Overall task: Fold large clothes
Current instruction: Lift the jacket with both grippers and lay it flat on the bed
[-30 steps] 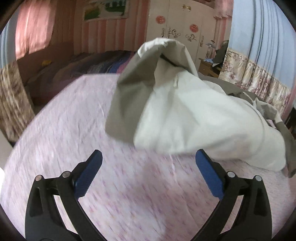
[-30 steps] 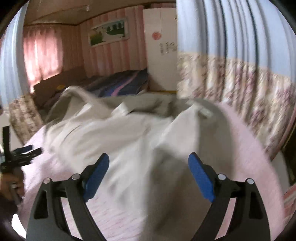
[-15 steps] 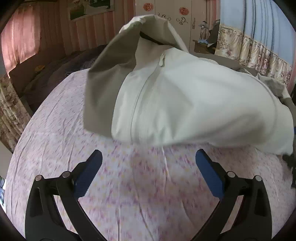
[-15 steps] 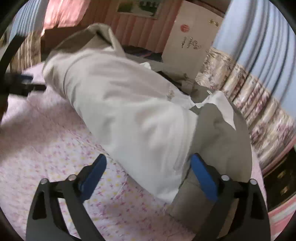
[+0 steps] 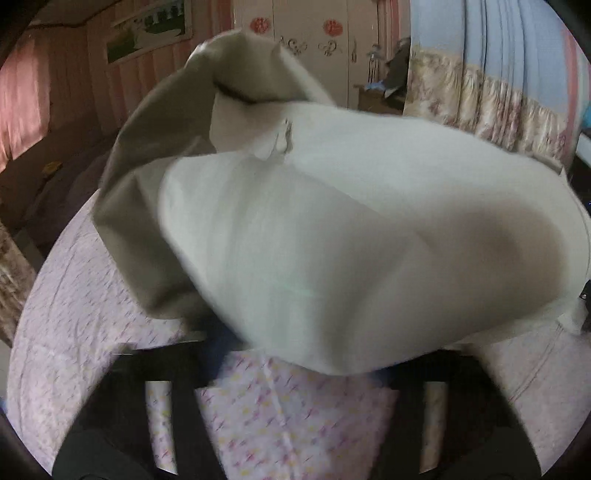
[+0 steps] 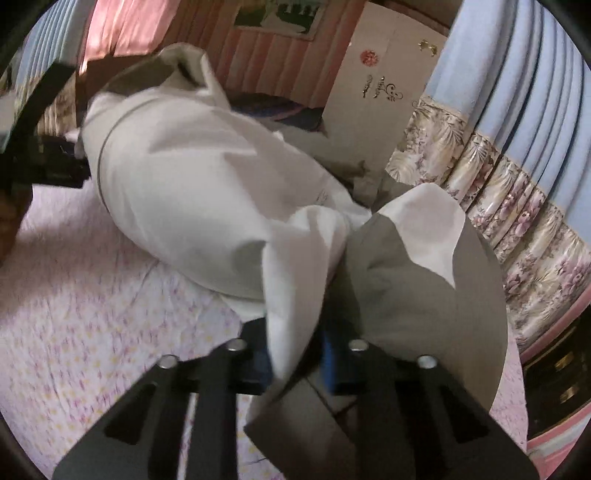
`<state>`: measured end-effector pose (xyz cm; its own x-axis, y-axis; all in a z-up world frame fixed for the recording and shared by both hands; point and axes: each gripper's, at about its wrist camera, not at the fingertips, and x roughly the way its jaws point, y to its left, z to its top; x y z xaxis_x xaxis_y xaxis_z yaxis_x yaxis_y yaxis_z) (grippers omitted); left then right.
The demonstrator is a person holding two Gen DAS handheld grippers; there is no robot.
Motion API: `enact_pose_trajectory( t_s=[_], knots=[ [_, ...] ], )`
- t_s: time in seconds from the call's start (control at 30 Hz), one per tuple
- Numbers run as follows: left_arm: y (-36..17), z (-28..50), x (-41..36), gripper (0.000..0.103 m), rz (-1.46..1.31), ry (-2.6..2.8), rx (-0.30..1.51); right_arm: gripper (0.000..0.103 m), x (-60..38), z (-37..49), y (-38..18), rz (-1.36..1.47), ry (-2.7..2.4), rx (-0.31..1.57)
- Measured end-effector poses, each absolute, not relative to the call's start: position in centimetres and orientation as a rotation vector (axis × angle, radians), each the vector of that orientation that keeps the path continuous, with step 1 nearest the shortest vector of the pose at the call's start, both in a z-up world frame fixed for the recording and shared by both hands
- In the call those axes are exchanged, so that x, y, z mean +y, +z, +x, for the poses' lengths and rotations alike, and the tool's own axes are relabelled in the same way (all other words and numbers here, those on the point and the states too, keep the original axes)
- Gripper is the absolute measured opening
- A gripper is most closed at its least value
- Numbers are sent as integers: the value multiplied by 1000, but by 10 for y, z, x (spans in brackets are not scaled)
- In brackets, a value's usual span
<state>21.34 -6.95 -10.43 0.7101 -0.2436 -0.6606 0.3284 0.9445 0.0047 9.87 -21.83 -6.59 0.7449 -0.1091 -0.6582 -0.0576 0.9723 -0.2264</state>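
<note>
Closing in from the wide spread they showed a second ago, both pairs of jaws now sit at the hem of the jacket [image 5: 332, 229], which a moment earlier lay well ahead of them and now fills most of both views. The right gripper [image 6: 295, 360] has its blue pads pinched on a white fold of the jacket's lining, with the grey outer cloth draped over its right finger; its jaws are closing and the cloth is plainly caught between them. The left gripper [image 5: 303, 354] is blurred and its fingertips are hidden under the jacket's lower edge; its jaws are closing too, with cloth hanging between them, but whether the pads already press on it cannot be told. Both tools point downward toward the bed, and the left one shows at the far left of the right wrist view, beside the jacket's hood end. The jacket lies bunched on the bed, pale lining outward, with its grey hood raised toward the back of the room. Beneath it spreads a pink flowered sheet [image 6: 92, 314]. Behind stand a white wardrobe [image 5: 310, 48] with red stickers, pink striped walls, a framed picture [image 5: 147, 29], and blue curtains [image 6: 517, 92] with a flowered band.
</note>
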Motion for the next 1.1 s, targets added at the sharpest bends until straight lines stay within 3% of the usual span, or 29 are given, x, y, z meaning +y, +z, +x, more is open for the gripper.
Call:
enact_pose_trajectory(
  t_s=[0.07, 0.13, 0.43, 0.5, 0.57, 0.6, 0.63, 0.67, 0.73, 1.1],
  knots=[
    [-95, 216, -68, 19, 70, -346, 701, 12, -225, 99, -53, -197, -17, 706],
    [-77, 212, -67, 16, 59, -355, 654, 10, -232, 98, -35, -151, 1, 677],
    [41, 158, -66, 17, 103, -424, 518, 10, -268, 87, 55, 7, 89, 566],
    [61, 154, -66, 22, 133, -430, 520, 10, -274, 89, 66, 23, 97, 562],
    [77, 150, -62, 40, 136, -405, 485, 21, -279, 93, 73, 38, 104, 581],
    [84, 148, -59, 46, 132, -373, 457, 43, -284, 87, 80, 57, 96, 541],
    [90, 145, -55, 70, 127, -351, 448, 79, -288, 82, 87, 79, 95, 506],
    [97, 139, -49, 92, 109, -340, 425, 88, -291, 78, 90, 95, 101, 483],
    [104, 132, -43, 99, 106, -297, 384, 88, -293, 73, 93, 86, 100, 475],
    [24, 145, -30, 100, 161, -280, 605, 88, -304, 81, 35, 76, 55, 647]
  ],
)
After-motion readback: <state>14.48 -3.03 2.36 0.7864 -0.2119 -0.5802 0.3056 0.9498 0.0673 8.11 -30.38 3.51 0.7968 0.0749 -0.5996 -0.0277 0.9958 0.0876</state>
